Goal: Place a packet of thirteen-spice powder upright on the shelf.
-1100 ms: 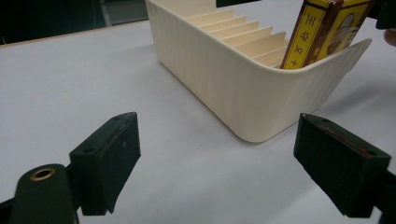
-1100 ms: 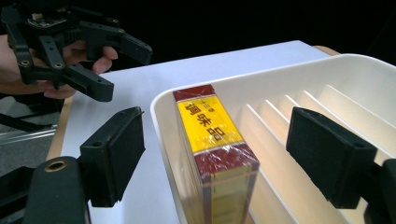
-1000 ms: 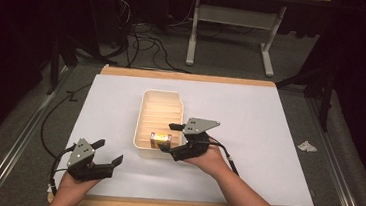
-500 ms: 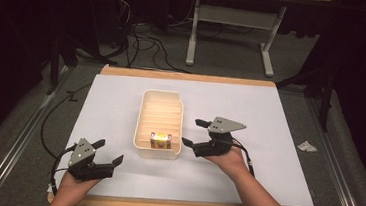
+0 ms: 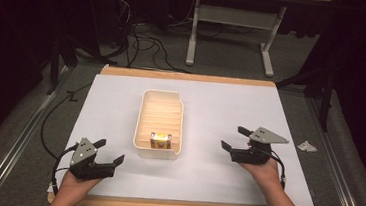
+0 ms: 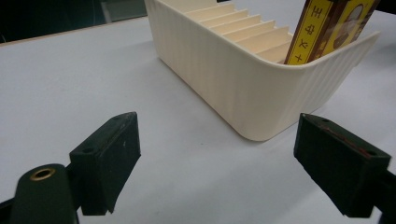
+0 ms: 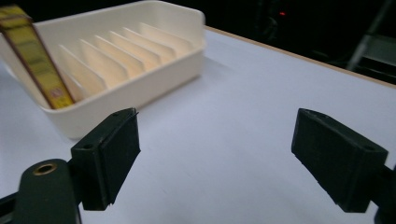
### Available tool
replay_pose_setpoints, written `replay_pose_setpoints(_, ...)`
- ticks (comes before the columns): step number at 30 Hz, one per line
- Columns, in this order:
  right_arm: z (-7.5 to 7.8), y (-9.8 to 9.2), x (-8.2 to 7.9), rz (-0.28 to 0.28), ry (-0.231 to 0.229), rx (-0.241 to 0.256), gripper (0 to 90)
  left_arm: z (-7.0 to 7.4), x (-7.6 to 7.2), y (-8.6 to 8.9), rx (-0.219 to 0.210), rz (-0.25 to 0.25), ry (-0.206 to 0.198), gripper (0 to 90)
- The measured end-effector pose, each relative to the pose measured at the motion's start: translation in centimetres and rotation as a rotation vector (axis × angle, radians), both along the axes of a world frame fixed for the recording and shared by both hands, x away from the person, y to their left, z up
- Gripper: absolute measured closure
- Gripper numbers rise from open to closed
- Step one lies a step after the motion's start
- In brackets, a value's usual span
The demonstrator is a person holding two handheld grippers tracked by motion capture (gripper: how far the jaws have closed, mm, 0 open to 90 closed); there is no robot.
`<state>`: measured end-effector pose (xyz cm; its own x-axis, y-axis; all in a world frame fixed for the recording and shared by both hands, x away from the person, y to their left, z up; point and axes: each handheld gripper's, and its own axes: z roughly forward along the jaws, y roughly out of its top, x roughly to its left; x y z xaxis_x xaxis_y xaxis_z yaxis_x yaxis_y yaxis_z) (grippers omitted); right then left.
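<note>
A cream slotted tray (image 5: 141, 124) lies mid-table on the white sheet. A yellow and brown box (image 5: 160, 140) stands on edge in the slot nearest the person. In the left gripper view the tray (image 6: 243, 88) and the box (image 6: 327, 28) are close ahead; in the right gripper view the tray (image 7: 154, 84) and the box (image 7: 37, 60) lie off to the left. My left gripper (image 5: 109, 152) rests open at the front left, nothing between its jaws. My right gripper (image 5: 233, 138) is open and holds nothing, well to the right of the tray.
The white sheet (image 5: 280, 116) covers a wooden table whose edge (image 5: 188, 77) runs along the back. A crumpled bit of paper (image 5: 307, 146) lies off the table's right side. Cables (image 5: 141, 41) and a desk frame (image 5: 227, 31) stand on the floor behind.
My right gripper has drawn back from the tray's near end to the right, open and with nothing in it. The box stays in the tray. The left gripper has not moved.
</note>
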<state>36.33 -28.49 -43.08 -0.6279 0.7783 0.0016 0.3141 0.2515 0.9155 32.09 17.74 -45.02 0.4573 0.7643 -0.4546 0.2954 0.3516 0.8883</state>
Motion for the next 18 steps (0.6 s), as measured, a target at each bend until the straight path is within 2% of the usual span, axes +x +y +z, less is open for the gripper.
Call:
replay_pose_setpoints(1,-0.5,-1.8,-1.0,-0.064,-0.003,-0.002,15.3,0.0,0.0,0.0,0.003,-0.001,0.0,15.3)
replay_pose_setpoints(2,-0.7,-2.3,-1.4,-0.089,0.003,-0.003,15.3,0.0,0.1,-0.1,0.005,-0.002,0.0,15.3)
replay_pose_setpoints(4,-1.1,-3.5,-2.2,-0.129,0.008,-0.002,15.2,0.0,0.1,-0.2,0.009,-0.004,-0.002,15.3)
replay_pose_setpoints(5,-1.1,-3.5,-2.2,-0.129,0.008,-0.002,15.2,0.0,0.1,-0.2,0.009,-0.004,-0.002,15.3)
replay_pose_setpoints(7,-1.2,-4.8,-3.1,-0.173,0.01,0.04,15.2,-0.1,0.1,-0.3,0.02,-0.005,-0.005,15.3)
replay_pose_setpoints(10,-1.3,-4.9,-2.9,-0.186,0.009,0.058,15.2,-0.2,0.2,-0.4,0.023,-0.004,-0.004,15.3)
replay_pose_setpoints(18,-1.7,-4.5,-2.4,-0.158,0.026,0.041,15.1,-0.5,0.2,-0.7,0.041,-0.01,0.003,15.3)
